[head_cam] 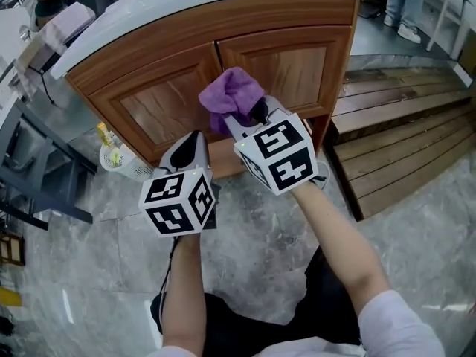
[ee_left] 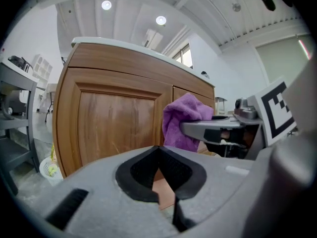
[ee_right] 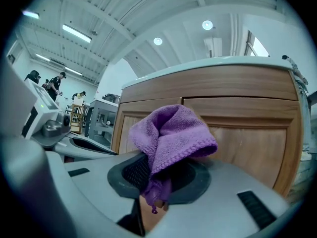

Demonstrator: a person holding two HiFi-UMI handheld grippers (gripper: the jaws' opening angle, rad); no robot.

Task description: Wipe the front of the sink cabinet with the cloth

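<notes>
Partly hidden cloth behind right gripper

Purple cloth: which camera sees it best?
The right gripper view: the purple cloth fills the middle, pinched in the right tool. The head view shows it smaller, before the cabinet doors; the left gripper view shows its side.

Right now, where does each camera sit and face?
Head view: person's head, steeply down on cabinet; forearms, left gripper, right gripper show.
Left gripper view: on that gripper, along its shut empty jaws toward the cabinet.
Right gripper view: on that gripper, toward the cabinet past its clamped cloth.
Shared: all three show cabinet and cloth.
</notes>
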